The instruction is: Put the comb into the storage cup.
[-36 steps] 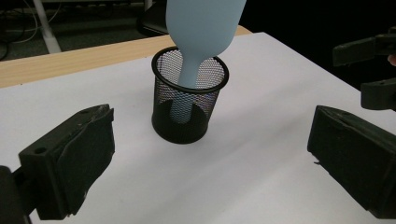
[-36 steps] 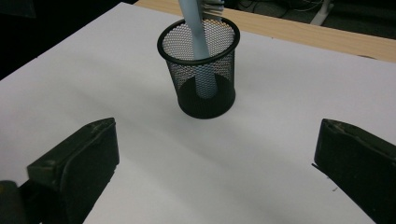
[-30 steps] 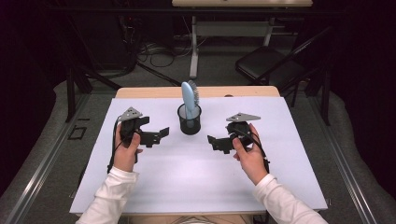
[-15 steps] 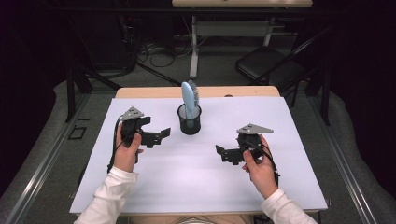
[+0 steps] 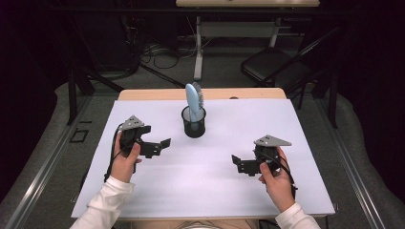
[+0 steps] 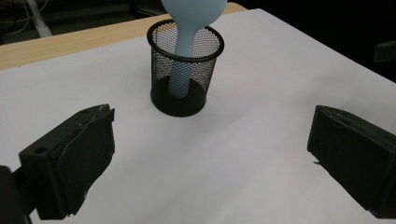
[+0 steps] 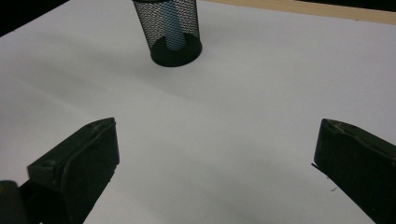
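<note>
A black mesh cup (image 5: 194, 123) stands upright at the back middle of the white table top (image 5: 205, 191). A light blue brush (image 5: 192, 98) stands in it, bristle head up. My left gripper (image 5: 160, 147) is open a little left of the cup and in front of it, with nothing between its jaws. In the left gripper view the cup (image 6: 187, 77) and the brush handle (image 6: 186, 46) lie straight ahead of the left gripper (image 6: 210, 154). My right gripper (image 5: 237, 164) is open at the front right, farther from the cup. The right gripper view has the cup (image 7: 172, 32) far ahead of the right gripper (image 7: 217, 158).
A bare wooden strip (image 5: 248, 93) runs along the table's back edge. Beyond it on the dark floor are a folding chair (image 5: 277, 71), a desk leg (image 5: 198, 52) and loose cables (image 5: 153, 52). Wide white surface lies between the two grippers.
My right gripper has drawn back toward the person and to the right, away from the cup. The left gripper has stayed in place. Both remain open.
</note>
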`<state>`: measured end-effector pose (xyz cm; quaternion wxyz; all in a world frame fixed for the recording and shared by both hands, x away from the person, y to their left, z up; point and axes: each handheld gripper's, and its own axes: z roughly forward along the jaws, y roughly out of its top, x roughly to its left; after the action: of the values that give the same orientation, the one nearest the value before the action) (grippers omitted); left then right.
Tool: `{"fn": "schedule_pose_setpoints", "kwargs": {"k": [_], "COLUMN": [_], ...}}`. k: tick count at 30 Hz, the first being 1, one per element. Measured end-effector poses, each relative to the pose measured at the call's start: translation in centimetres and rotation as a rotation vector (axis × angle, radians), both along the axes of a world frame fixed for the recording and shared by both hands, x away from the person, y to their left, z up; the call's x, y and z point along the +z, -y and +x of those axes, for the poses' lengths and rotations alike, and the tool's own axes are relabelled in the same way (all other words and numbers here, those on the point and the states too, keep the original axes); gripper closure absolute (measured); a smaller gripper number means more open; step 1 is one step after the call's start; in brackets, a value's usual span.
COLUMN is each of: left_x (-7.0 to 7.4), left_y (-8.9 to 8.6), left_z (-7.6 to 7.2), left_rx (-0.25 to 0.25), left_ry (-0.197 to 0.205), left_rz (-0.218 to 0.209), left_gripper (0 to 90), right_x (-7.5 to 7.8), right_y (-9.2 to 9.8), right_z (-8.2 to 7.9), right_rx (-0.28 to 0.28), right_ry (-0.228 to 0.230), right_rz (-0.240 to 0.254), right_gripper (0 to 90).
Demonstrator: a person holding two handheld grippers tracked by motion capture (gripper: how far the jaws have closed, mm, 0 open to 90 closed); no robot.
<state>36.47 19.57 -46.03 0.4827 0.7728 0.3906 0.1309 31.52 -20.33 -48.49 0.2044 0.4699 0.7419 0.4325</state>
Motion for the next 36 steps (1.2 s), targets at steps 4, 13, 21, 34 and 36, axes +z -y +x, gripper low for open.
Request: {"fn": "schedule_pose_setpoints", "kwargs": {"k": [4,13,21,34,36], "left_x": [-0.5,-1.7,-3.0,-4.3,-4.6], "left_y": [-0.9,-2.7,-3.6,-4.5,-4.7], "left_z": [-0.5,-1.3,-1.5,-1.3,-1.3], "left_rx": [0.010,0.040,0.059,0.077,0.086], "left_ry": [0.009,0.012,0.018,0.017,0.015], "left_rz": [-0.008,-0.021,-0.025,-0.020,-0.022], "left_gripper": [1.1,1.6,1.8,1.8,1.9], "right_x": [-0.6,-2.0,-3.1,-4.3,-4.5], "right_y": [0.6,1.8,2.3,3.6,3.6], "right_z": [-0.3,-0.6,-0.5,-0.3,-0.3], "right_rx": [-0.020,-0.055,-0.067,-0.109,-0.115], "right_ry": [0.012,0.012,0.010,0.020,0.029], "right_rz": [-0.024,-0.029,-0.009,-0.003,-0.016], "right_gripper": [0.0,0.0,0.0,0.4,0.4]}}
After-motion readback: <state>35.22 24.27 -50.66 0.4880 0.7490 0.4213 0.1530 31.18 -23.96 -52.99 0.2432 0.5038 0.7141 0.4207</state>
